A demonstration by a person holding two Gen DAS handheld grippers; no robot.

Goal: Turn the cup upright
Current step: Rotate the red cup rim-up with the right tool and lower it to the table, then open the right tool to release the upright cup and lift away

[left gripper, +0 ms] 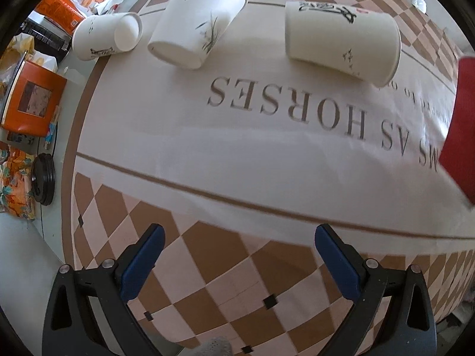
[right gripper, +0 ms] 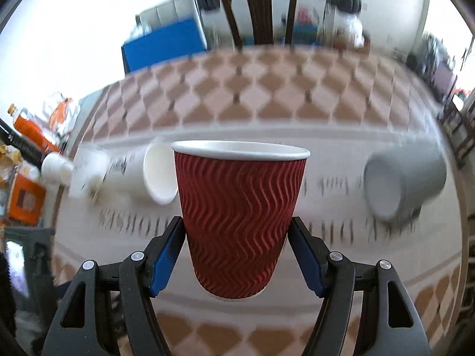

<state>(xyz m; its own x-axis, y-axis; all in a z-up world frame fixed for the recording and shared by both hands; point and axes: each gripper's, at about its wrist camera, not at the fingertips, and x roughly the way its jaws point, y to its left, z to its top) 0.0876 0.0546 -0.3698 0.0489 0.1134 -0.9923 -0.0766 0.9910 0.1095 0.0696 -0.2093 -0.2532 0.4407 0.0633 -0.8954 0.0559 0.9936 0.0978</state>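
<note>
Lettering on the tablecloth (left gripper: 267,154), upside down ahead of the left tongs (left gripper: 237,255), reads "AS HORSES". Those tongs are spread wide and empty over the checkered border. Beyond the words lie three white paper cups (left gripper: 199,20) on their sides. The right tongs (right gripper: 237,246) are clenched on the red ripple cup (right gripper: 239,222), mouth up, between their blue pads (right gripper: 166,258). A grey mug (right gripper: 406,178) lies tipped ahead to their right.

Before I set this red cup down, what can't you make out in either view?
- Red cup base: right wrist view, too close to tell whether it touches the tablecloth.
- Red cup: left wrist view, cut off by the right edge.
- White paper cups and printed lettering: right wrist view, motion-blurred.
</note>
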